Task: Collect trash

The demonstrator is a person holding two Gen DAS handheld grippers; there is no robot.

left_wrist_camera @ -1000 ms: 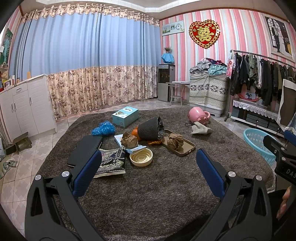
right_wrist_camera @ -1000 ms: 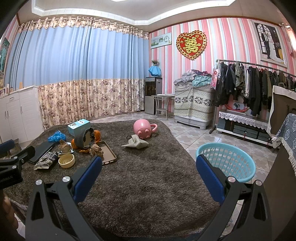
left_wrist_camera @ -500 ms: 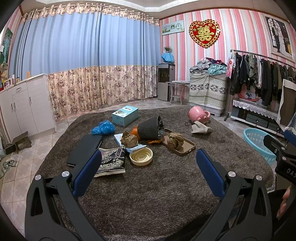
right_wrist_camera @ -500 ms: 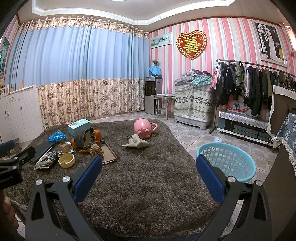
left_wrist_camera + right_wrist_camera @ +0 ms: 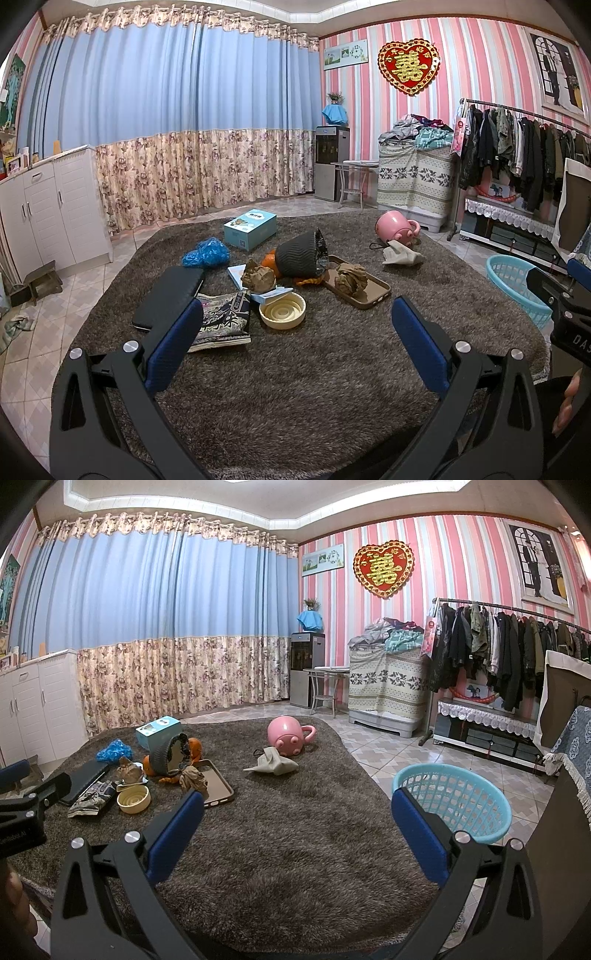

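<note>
Both the left gripper (image 5: 297,321) and right gripper (image 5: 297,810) gape empty; only the right view shows the whole basket (image 5: 452,805), behind its right finger.

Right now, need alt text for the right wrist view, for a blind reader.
The open, empty right gripper hovers above a brown shag rug, with a light blue plastic basket on the tile floor to its right. To the left lie crumpled brown paper, a cream lid and other clutter; the left gripper pokes in at the left edge.
</note>
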